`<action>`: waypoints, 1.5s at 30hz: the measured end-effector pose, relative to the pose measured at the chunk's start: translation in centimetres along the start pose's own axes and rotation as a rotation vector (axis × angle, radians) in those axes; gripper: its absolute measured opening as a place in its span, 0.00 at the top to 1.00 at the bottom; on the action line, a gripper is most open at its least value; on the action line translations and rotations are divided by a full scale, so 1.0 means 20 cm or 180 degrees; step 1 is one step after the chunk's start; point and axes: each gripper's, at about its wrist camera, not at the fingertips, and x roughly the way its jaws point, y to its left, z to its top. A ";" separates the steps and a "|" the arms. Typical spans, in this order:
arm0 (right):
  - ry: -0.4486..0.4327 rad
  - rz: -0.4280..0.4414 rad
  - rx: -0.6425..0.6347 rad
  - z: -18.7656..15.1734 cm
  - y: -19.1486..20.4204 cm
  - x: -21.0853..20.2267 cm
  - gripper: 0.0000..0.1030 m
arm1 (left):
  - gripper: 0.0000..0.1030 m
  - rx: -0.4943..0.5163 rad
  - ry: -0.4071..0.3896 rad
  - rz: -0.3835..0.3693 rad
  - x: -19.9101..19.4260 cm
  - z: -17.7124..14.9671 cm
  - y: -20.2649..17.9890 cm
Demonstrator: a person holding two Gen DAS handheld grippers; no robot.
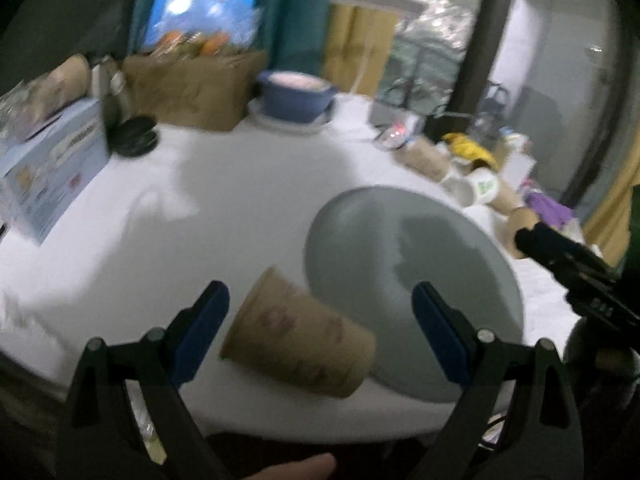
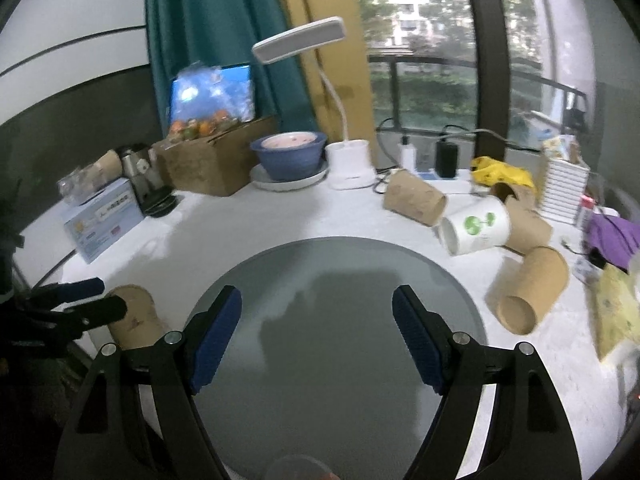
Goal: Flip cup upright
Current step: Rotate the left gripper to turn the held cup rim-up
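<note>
A brown paper cup (image 1: 298, 338) lies on its side on the white table (image 1: 208, 200), partly over the edge of the grey round plate (image 1: 420, 272). My left gripper (image 1: 320, 320) is open, and the cup lies between its blue-padded fingers without touching them. In the right wrist view the same cup (image 2: 134, 316) lies at the left beside the left gripper's fingers (image 2: 80, 300). My right gripper (image 2: 316, 332) is open and empty above the grey plate (image 2: 340, 280).
Several more brown cups (image 2: 414, 196) (image 2: 532, 292) and a white cup (image 2: 476, 228) lie on their sides at the right. A blue bowl (image 2: 288, 156), a desk lamp (image 2: 348, 164), a cardboard box (image 2: 212, 164) and a tissue box (image 2: 100, 220) stand along the back.
</note>
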 end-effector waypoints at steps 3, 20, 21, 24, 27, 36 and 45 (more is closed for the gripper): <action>0.0012 0.0136 -0.0042 -0.01 0.00 0.03 0.22 | 0.09 -0.0159 0.0168 0.0145 0.03 -0.02 0.01; -0.0104 0.0653 0.0053 -0.04 -0.13 0.07 0.22 | 0.09 -0.0631 0.0845 0.0473 0.17 -0.06 -0.05; -0.0110 0.0665 0.0064 -0.04 -0.14 0.07 0.22 | 0.09 -0.0636 0.0860 0.0449 0.18 -0.05 -0.06; -0.0136 0.0679 0.0118 -0.05 -0.16 0.07 0.22 | 0.09 -0.0612 0.0832 0.0420 0.21 -0.01 -0.10; -0.0152 0.0685 0.0162 -0.05 -0.18 0.06 0.22 | 0.09 -0.0570 0.0852 0.0410 0.25 0.00 -0.12; -0.0112 0.0590 0.0204 -0.06 -0.21 0.07 0.22 | 0.37 -0.0374 0.1056 0.0389 0.38 0.01 -0.13; -0.0102 0.0338 0.0239 -0.05 -0.21 0.04 0.22 | 0.41 0.0140 0.1064 0.0152 0.40 0.04 -0.22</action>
